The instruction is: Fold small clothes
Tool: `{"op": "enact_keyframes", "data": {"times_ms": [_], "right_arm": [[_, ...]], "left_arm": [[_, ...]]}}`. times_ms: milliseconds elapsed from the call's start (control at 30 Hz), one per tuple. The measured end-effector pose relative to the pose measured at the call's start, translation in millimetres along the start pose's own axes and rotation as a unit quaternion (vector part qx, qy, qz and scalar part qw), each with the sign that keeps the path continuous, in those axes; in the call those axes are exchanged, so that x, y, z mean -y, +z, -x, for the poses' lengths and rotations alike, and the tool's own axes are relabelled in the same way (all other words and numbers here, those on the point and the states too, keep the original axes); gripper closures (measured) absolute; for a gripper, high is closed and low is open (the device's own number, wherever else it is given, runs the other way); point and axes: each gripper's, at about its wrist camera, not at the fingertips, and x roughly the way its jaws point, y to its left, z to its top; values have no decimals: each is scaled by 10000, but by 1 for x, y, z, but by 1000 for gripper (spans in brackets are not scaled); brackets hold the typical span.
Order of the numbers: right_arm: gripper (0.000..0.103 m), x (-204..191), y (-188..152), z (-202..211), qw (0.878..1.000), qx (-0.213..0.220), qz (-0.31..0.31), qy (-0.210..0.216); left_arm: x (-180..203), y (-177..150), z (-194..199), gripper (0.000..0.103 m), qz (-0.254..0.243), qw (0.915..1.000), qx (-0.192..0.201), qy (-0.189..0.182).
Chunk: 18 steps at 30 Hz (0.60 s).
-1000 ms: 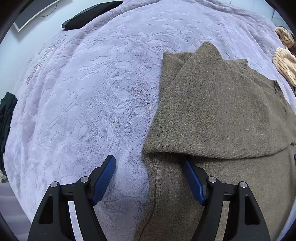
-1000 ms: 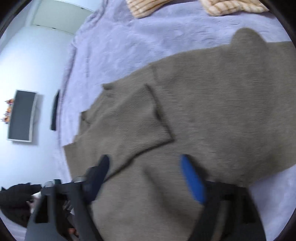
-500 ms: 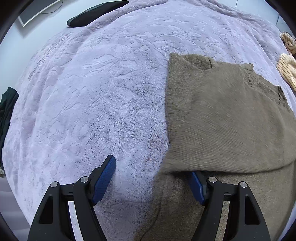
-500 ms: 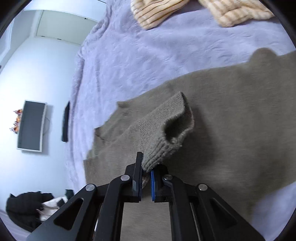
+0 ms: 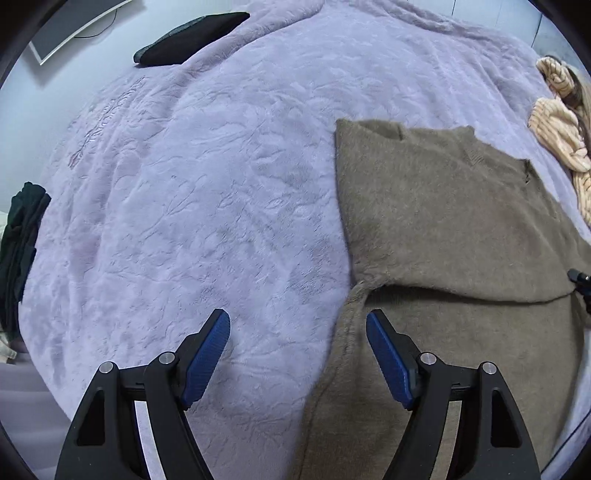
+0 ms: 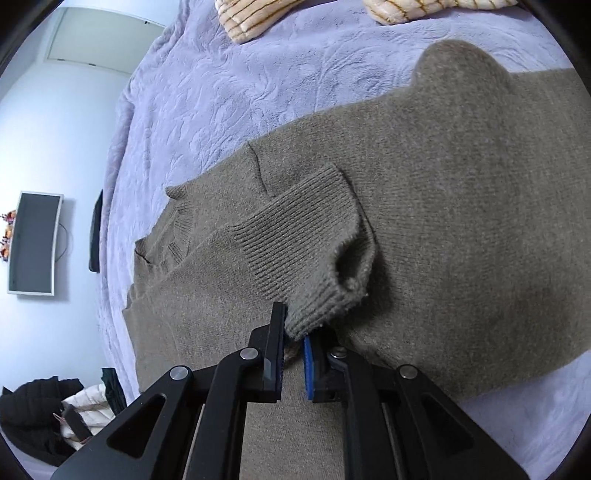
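One olive-brown knitted sweater [image 6: 461, 192] is spread flat on the lilac bedspread [image 5: 207, 184] of a bed, its neckline turned toward the far wall where a screen [image 6: 33, 243] is mounted and its long axis run from there back toward the grippers. One sleeve has been laid across the body, and its ribbed cuff [image 6: 314, 254] is pinched by the right gripper [image 6: 293, 345]. The left gripper [image 5: 297, 354] is held spread and empty over the sweater's side edge. The knit is judged soft, limp and light, best gripped at cuffs and hems. Striped cream clothes [image 6: 251, 18] lie beyond.
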Motion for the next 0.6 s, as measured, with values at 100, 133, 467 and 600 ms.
{"op": "enact_keyframes", "data": {"times_ms": [100,133,467,600], "right_arm": [[85,0,-5,9,9998,-35,52,-176],[84,1,-9,15,9997,-51,59,-235],[54,39,-57,67,9983,-111,-142,-548],[51,54,-79,78,9978,-201,-185,-608]], "left_arm": [[15,9,-9,26,-24,9999,16,-97],[19,12,-12,26,-50,9999,38,-138],[30,5,-34,25,-324,9990,-277,95],[42,-5,-15,25,-525,9979,-381,69]]}}
